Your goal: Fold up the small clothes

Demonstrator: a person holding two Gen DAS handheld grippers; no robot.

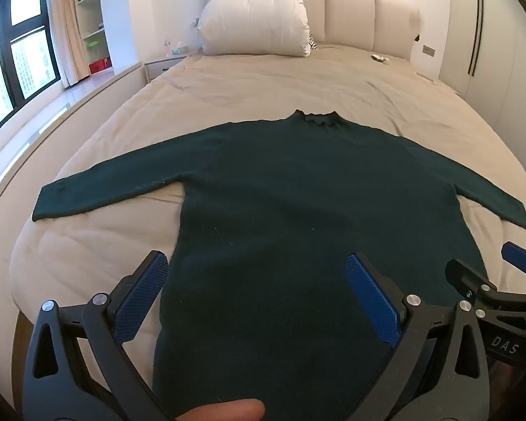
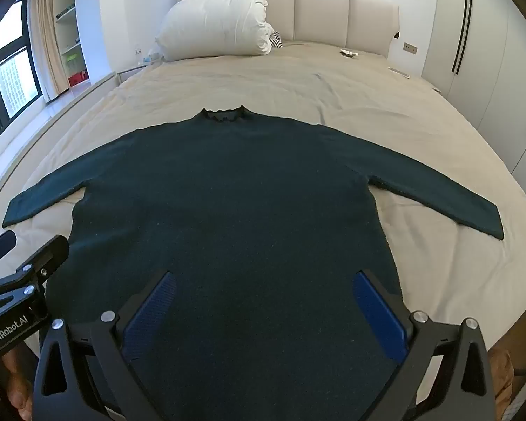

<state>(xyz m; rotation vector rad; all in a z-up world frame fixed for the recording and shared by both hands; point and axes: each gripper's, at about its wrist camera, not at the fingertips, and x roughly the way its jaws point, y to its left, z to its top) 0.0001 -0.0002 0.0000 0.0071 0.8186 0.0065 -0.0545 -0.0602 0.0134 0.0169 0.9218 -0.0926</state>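
A dark green long-sleeved sweater [image 1: 298,193] [image 2: 228,193] lies flat on the beige bed cover [image 1: 263,84] [image 2: 298,84]. Its collar points toward the headboard and both sleeves are spread out sideways. My left gripper [image 1: 256,263] is open wide over the lower left part of the body, with nothing between its blue pads. My right gripper [image 2: 264,279] is open equally wide over the lower right part and is also empty. Each gripper shows at the edge of the other's view: the right gripper [image 1: 484,263] and the left gripper [image 2: 31,245]. The hem is hidden below the frames.
A large white pillow [image 1: 254,21] [image 2: 215,22] leans on the padded headboard [image 1: 368,17]. A small object [image 1: 378,58] lies on the cover at far right. A window and shelves stand on the left, and a wardrobe [image 2: 473,35] on the right. A fingertip [image 1: 228,410] shows at the bottom.
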